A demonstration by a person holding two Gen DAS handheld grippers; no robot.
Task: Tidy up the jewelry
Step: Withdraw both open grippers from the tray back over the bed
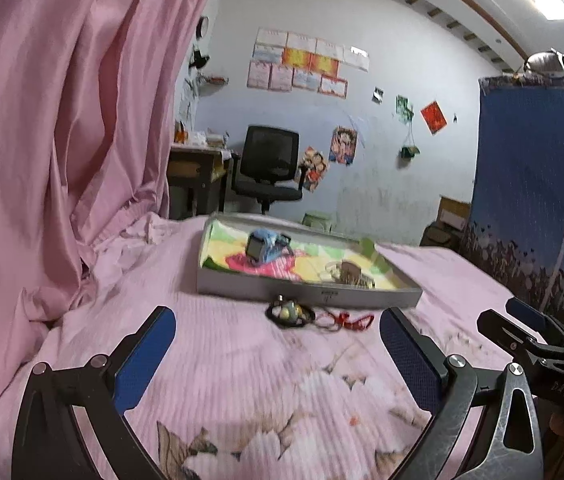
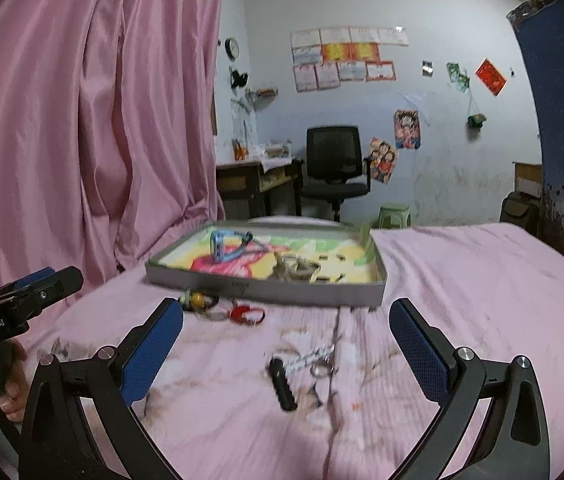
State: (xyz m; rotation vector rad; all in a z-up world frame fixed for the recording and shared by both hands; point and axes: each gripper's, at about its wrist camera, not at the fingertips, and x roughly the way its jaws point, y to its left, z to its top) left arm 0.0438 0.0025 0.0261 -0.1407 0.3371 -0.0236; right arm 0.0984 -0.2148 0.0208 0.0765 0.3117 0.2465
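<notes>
Jewelry lies partly sorted on a pink bedspread, shown from both wrist views. Left to right in the right wrist view: the left tool enters at the frame edge, held by a hand; in its own view the left tool stands wide, its blue pads apart and nothing between them. Next, a dark cord bracelet with a yellow bead and a red cord bracelet lie just beside each other on the bed, near the front wall of a shallow grey tray. Inside the tray, on a colourful lining, a blue watch rests toward the left and a metal piece, too blurred to identify, sits near the middle. In front of the tray, a black-handled keyring cluster lies on the bedspread between the fingers of the right tool, which is likewise spread wide and empty. Handling, as judged: the cord bracelets are light, limp and likely to sag or snag on the soft cover, so a pinch across the bead or the bunched cord seems best. The keyring piece looks stiffer and heavier; its black handle offers the firmest hold.
</notes>
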